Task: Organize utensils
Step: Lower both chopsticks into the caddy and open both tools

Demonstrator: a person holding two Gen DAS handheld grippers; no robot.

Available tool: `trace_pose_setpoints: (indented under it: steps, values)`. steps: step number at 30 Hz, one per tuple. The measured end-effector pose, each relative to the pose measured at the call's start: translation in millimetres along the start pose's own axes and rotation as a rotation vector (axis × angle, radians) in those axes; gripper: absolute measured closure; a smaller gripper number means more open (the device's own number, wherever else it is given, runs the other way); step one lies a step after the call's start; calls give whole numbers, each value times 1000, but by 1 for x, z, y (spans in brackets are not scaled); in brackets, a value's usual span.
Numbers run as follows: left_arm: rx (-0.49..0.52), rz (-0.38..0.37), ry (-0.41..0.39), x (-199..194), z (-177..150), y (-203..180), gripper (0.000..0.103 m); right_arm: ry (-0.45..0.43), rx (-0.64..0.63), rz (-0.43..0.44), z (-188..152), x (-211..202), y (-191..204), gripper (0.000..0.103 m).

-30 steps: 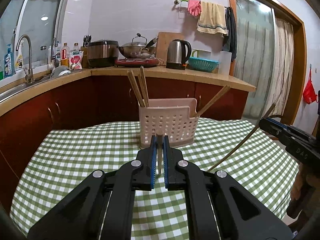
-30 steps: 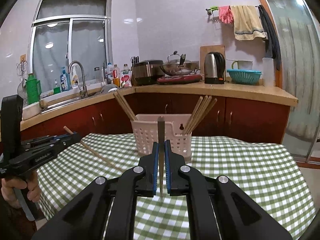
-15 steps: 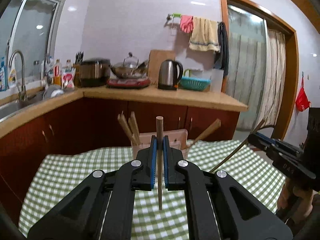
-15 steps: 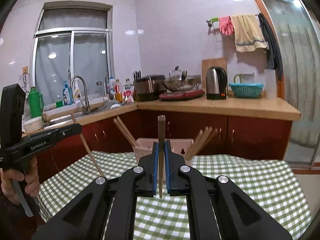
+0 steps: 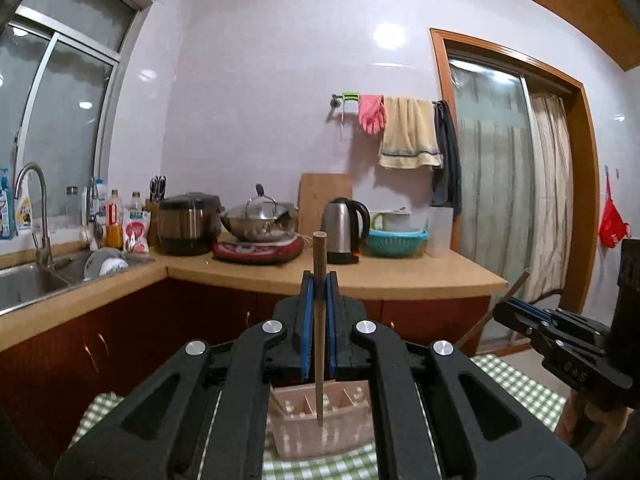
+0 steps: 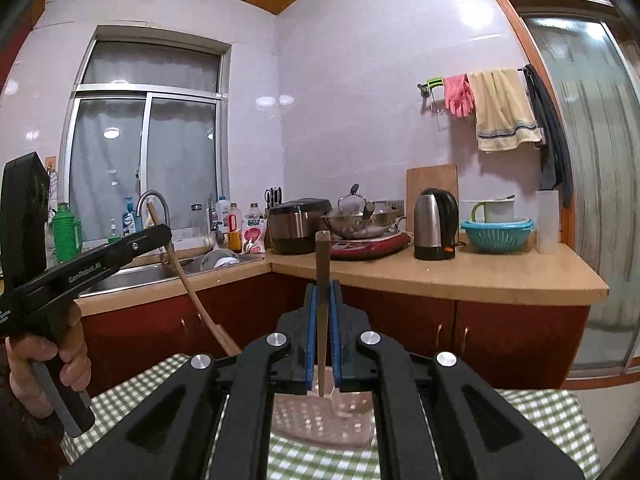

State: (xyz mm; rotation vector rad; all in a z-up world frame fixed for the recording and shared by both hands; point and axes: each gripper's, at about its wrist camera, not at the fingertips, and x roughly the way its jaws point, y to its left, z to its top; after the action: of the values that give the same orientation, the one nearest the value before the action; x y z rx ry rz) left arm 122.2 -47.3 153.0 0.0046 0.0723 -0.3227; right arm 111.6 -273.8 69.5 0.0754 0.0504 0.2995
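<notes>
Left gripper (image 5: 319,280) is clamped on a wooden chopstick (image 5: 319,320), blue pads pressed to either side of the shaft. Stick stands upright, its top end poking above the fingers, and its lower tip shows over the pink perforated utensil holder (image 5: 320,432); can't tell whether the tip touches the holder. Holder has divided compartments and sits on the green checked tablecloth (image 5: 332,466), mostly hidden behind the gripper body. Right gripper (image 6: 323,290) is likewise clenched on a second chopstick (image 6: 322,312), also upright, lower end showing above the same holder (image 6: 320,420), which sits on the cloth (image 6: 532,412). From the right wrist view, the left gripper (image 6: 158,236) appears at frame left, held in the person's left hand (image 6: 48,360), with its chopstick (image 6: 192,292) angling down toward the table. From the left wrist view, the right gripper (image 5: 506,312) appears at frame right, its chopstick (image 5: 496,308) slanting down-left. Background: wooden countertop (image 5: 400,276) with a kettle (image 5: 344,232), wok (image 5: 260,220) and sink (image 5: 24,284).
</notes>
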Motion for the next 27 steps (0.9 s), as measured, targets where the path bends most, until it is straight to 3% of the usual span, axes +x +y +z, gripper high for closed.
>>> trace_pose_setpoints:
  steps: [8,16,27]
  values:
    - [5,38,-3,44,-8,5,96,6,-22,-8,1,34,-8,96]
    - [8,72,51,82,-42,12,96,96,-5,-14,-28,70,-20,96]
    - [-13,82,143,107,-79,24,96,213,3,-27,-65,97,-22,96]
